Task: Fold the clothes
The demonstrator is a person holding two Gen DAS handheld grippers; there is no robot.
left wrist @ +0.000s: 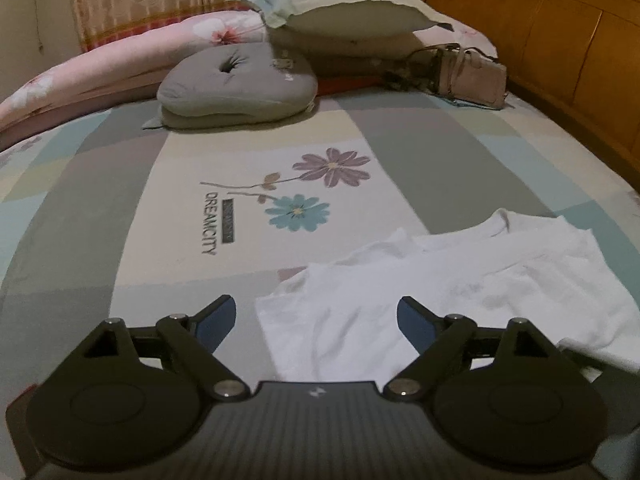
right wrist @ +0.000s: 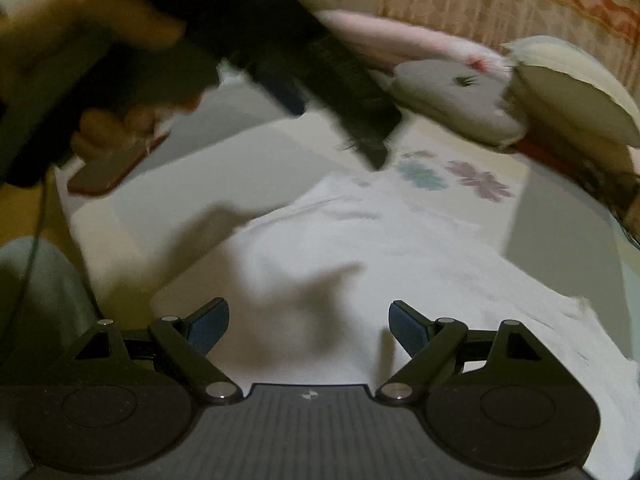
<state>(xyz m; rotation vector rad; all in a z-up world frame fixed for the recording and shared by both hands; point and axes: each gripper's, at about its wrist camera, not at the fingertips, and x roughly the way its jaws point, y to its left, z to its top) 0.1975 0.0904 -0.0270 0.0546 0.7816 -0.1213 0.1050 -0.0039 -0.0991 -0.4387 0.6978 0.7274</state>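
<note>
White shirt lay flat on bed, partly folded, near front edge. Left gripper wide open, nothing in it, above shirt's left side. Right gripper wide open too, empty, over shirt middle. Next fold: pinch 2 corners same time, lift low, keep cloth smooth w/o bunching.

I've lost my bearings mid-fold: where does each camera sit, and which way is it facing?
Left wrist: on the left tool, angled down across the bedspread toward the headboard; only its own open fingers show.
Right wrist: on the right tool, angled down over the white garment; its open fingers, the other tool and the hand holding it show, blurred.
Shared: white garment, grey cushion, flower print.
</note>
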